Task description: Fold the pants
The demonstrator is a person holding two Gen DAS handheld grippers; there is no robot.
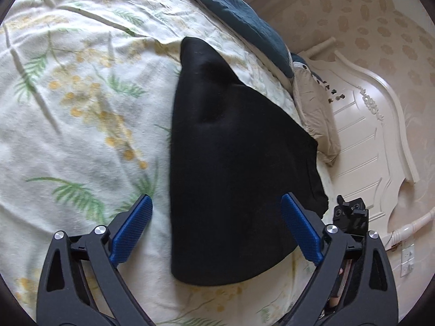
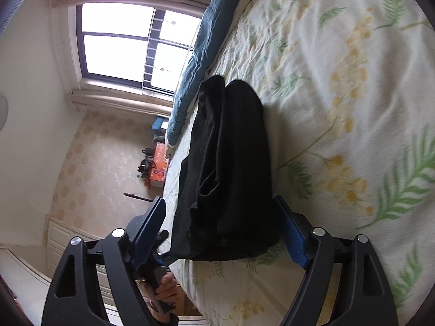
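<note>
Left wrist view, from left to right. Flowered bedspread (image 1: pixel 81 103) with green leaves and yellow dots filling the 9 o'clock side. Left gripper (image 1: pixel 217 203) at 6 o'clock, blue pads (image 1: pixel 133 228) spread wide apart, clamped on nothing. Black pants (image 1: pixel 231 163) lying folded flat on the bedspread in the middle, reaching from 12 o'clock down to 6 o'clock; near end between the two pads, not pinched. Dark blue quilt (image 1: pixel 244 13) along the far edge at 1 o'clock. Tan pillow (image 1: pixel 315 119) just beside the pants at 3 o'clock. White headboard (image 1: pixel 367 141) past the pillow.

Right wrist view, from left to right. Bright window (image 2: pixel 122 43) at 10 o'clock. A hand (image 2: pixel 168 290) on a gripper handle at 7 o'clock. Right gripper (image 2: pixel 220 209) at 6 o'clock, pads also wide apart, holding nothing. Black pants (image 2: pixel 228 168) in a thick folded bundle in the middle, near end sitting between the pads. Dark blue quilt (image 2: pixel 201 54) at 12 o'clock. Flowered bedspread (image 2: pixel 339 95) on the 3 o'clock side.
</note>
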